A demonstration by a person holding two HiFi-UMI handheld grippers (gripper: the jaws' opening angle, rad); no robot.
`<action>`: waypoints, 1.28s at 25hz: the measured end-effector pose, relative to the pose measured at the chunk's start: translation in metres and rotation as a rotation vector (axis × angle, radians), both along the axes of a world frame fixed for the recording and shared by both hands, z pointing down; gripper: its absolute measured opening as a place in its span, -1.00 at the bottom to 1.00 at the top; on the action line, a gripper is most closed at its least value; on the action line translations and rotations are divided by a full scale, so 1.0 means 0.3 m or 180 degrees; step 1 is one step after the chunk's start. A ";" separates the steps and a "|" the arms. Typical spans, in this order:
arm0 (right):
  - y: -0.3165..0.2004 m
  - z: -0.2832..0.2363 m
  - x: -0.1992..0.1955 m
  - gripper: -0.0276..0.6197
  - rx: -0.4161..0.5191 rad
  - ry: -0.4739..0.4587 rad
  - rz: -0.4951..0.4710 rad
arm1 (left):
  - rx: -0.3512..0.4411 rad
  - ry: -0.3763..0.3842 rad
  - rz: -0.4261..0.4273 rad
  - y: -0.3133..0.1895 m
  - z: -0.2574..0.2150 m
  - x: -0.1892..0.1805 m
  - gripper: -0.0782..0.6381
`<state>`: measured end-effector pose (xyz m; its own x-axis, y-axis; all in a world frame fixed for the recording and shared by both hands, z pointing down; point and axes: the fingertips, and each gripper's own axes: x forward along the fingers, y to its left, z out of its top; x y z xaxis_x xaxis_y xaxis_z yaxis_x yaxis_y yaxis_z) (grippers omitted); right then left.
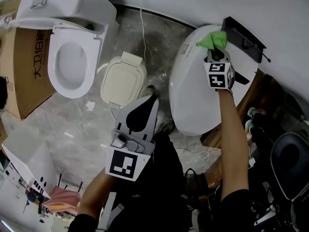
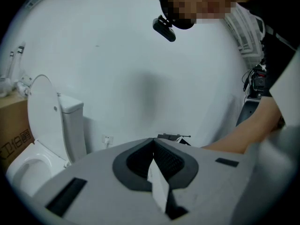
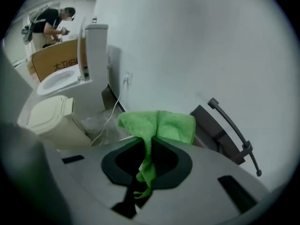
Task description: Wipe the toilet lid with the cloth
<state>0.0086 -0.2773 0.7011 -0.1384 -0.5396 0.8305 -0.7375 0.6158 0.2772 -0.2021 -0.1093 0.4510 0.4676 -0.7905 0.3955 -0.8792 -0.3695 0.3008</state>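
Green cloth (image 1: 214,39) is pinched in my right gripper (image 1: 216,52). The jaws are clamped on a twisted fold of it, and the rest bunches out past the tips. It sits at the far end of the white toilet lid (image 1: 193,91), close to the wall and just beside a black bar fixture (image 1: 244,36). Can't tell if the cloth actually presses on the lid. The lid is down and closed.

My left gripper (image 1: 152,100) is held low and back, over the marble floor (image 1: 87,124), well apart from the lid. Its jaws are pressed together with nothing between them.

Off to the left there's a second toilet (image 1: 72,62) with its seat open, against a cardboard box (image 1: 29,76), and a beige seat unit (image 1: 123,81) lies on the floor between the two toilets. A white cable (image 1: 143,30) runs down the wall.
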 end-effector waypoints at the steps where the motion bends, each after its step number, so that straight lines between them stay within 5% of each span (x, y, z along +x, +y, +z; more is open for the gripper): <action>1: 0.004 0.010 -0.007 -0.77 -0.0002 0.0088 -0.0068 | -0.0002 -0.0005 0.0010 0.000 0.003 -0.008 -0.76; 8: 0.049 0.079 -0.083 -0.77 -0.0325 0.0594 -0.0561 | 0.0031 0.0033 -0.0050 -0.002 0.007 -0.020 -0.76; 19: 0.204 0.103 -0.118 -0.77 -0.0297 0.0324 -0.0666 | -0.0007 0.0013 -0.0095 0.085 0.006 0.002 -0.76; 32: 0.649 0.175 -0.163 -0.77 -0.0564 0.0152 -0.1029 | 0.0162 -0.0016 -0.0164 0.334 -0.059 0.088 -0.76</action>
